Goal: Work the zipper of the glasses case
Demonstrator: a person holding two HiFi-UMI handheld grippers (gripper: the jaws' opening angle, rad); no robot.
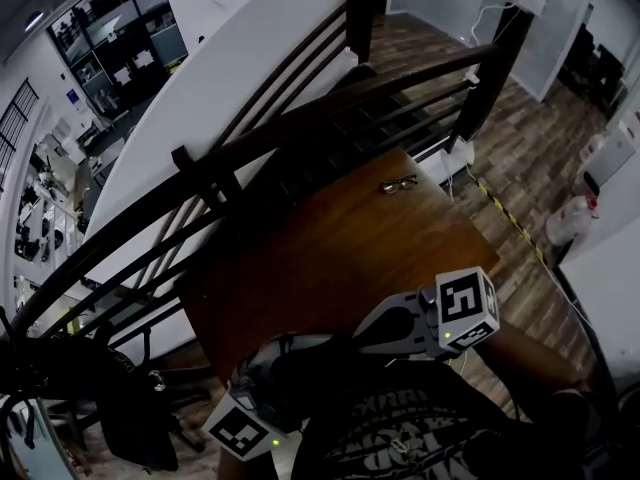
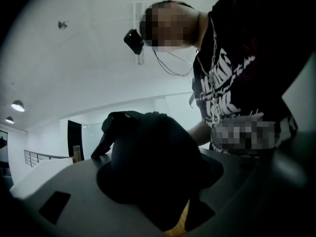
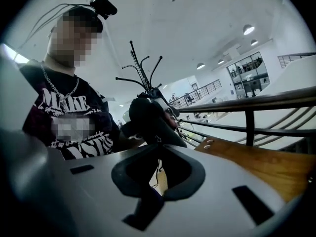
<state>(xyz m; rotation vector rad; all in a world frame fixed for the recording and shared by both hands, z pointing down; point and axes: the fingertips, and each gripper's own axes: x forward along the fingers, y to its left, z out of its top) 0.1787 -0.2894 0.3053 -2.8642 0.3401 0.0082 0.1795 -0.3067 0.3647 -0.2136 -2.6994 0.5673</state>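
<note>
The case [image 1: 303, 365] is up off the table [image 1: 340, 253], over its near edge and close in front of the person's printed shirt [image 1: 400, 438], between the two grippers. The left gripper [image 2: 160, 189] holds it – jaws set wide, pressed on either side of the dark shell, which fills most of the left gripper view. The right gripper [image 3: 159, 149] faces it from the other side, jaws pressed together at the case's lower edge, where they pinch what looks like the small zipper pull [image 3: 158, 139]. Both marker cubes show low in the head view. Glasses [image 1: 399, 183] lie at the table's far edge – well apart from the case – just before a dark railing [image 1: 300, 118].
</note>
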